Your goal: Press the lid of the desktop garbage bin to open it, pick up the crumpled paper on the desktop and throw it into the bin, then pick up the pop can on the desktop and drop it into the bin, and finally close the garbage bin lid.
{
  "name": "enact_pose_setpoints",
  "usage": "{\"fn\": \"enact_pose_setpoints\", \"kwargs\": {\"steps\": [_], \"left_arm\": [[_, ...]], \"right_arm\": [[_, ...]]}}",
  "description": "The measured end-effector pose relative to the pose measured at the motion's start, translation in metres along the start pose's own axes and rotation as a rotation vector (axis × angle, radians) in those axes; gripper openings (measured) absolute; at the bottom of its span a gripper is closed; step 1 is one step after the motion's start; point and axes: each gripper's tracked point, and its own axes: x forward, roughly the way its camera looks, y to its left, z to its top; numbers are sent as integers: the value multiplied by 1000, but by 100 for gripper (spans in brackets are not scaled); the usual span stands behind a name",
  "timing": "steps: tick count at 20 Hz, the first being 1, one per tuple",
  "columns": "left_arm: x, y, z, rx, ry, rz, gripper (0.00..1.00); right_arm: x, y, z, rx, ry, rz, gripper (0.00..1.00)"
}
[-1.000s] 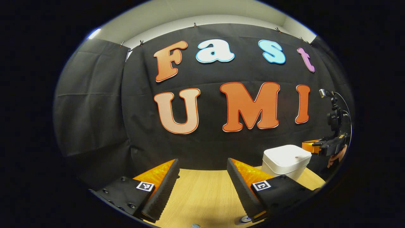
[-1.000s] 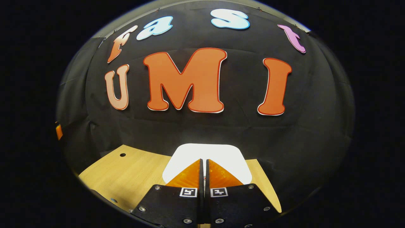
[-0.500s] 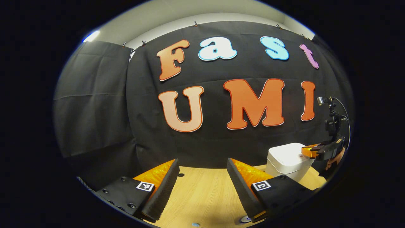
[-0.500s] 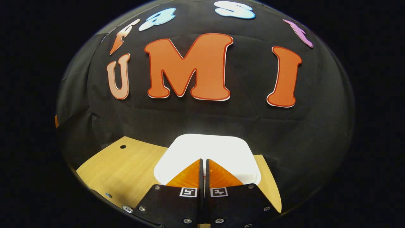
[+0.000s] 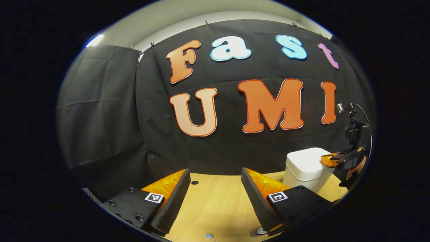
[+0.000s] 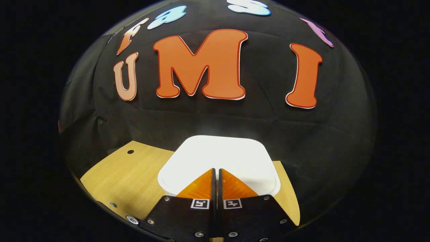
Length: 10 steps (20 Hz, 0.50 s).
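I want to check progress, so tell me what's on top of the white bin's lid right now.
The right gripper, fingers together, sits at the near edge of the shut lid of the bin. The rest of the lid looks bare. The bin's inside is covered.

Staged recording booth, not a lived-in room. Black cloth (image 5: 100, 111) hangs as backdrop across the rear and one side, clipped along its top edge with small clips (image 5: 207, 24). Plain pale wall (image 5: 188, 13) and a ceiling light (image 5: 93, 40) show above the cloth. Light wooden desktop (image 5: 215, 205) with a small round hole (image 5: 194, 183) stands against the cloth. A small camera on a stalk with a cable (image 5: 349, 117) rides the far handheld tool.
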Motion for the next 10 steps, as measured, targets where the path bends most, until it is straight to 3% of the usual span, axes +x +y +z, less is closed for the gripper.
{"fn": "enact_pose_setpoints", "kwargs": {"steps": [10], "left_arm": [[-1, -12, -5, 1, 10, -7, 97]], "right_arm": [[1, 0, -6, 2, -3, -12, 1]]}}
